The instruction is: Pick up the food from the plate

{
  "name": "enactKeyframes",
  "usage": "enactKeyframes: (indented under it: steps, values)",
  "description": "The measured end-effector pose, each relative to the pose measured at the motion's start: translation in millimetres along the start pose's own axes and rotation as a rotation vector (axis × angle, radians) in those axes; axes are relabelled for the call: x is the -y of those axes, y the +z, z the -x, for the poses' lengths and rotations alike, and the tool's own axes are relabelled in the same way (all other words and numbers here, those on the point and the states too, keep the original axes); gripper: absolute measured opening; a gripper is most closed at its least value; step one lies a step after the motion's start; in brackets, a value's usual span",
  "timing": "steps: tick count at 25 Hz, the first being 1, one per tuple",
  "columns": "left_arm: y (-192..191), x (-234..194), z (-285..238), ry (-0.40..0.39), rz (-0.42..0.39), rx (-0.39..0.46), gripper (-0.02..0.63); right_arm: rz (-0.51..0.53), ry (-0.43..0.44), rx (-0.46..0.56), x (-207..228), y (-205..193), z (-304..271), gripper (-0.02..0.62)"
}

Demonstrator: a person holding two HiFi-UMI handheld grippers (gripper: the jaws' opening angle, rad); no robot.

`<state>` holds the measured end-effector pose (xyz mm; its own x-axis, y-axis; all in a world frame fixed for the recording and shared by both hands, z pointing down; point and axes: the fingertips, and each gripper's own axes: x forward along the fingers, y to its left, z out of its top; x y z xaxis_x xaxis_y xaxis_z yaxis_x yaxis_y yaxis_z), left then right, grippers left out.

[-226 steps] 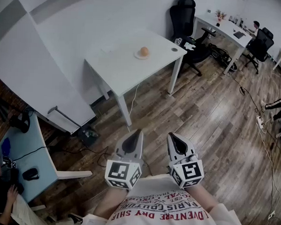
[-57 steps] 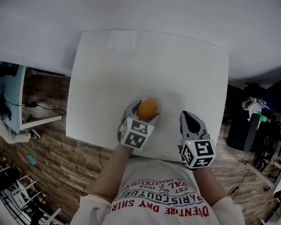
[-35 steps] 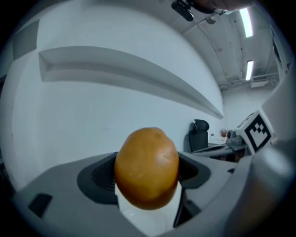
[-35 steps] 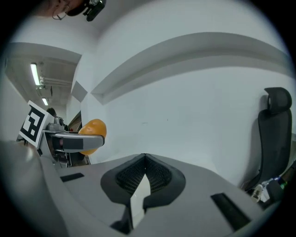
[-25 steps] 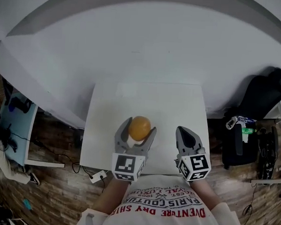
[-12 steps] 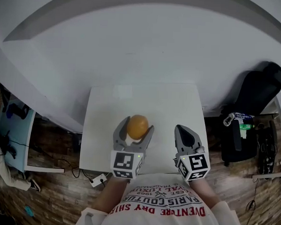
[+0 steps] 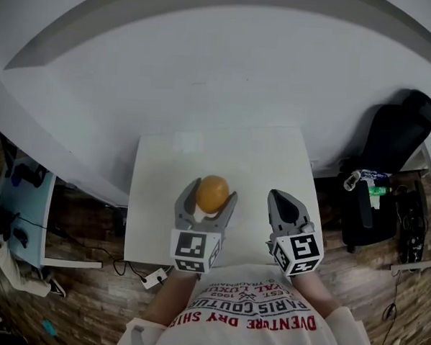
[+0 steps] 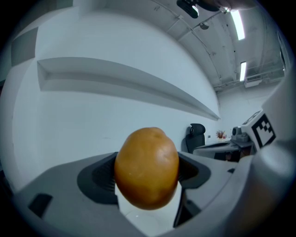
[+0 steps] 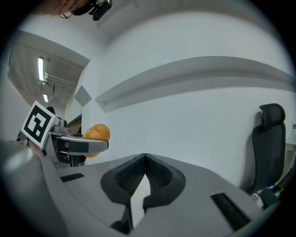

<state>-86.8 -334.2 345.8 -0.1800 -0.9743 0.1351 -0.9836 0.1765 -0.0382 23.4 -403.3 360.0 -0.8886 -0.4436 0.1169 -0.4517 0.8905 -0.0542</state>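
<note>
Your left gripper (image 7: 205,205) is clenched on the orange-brown, egg-shaped piece of food (image 8: 147,167), one jaw pad on each flank, lifted above the white table (image 7: 156,201). Your right gripper (image 9: 144,159) is pinched together on nothing, just beside the left one. A black office chair (image 7: 397,134) stands at your right.
</note>
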Motion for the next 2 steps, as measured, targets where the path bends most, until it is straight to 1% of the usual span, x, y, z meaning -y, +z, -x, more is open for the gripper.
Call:
enactKeyframes:
  steps: [2]
  values:
    - [-1.7, 0.3, 0.0, 0.0, 0.001, -0.003, 0.365, 0.0, 0.001, -0.003, 0.0, -1.7, 0.4, 0.009]
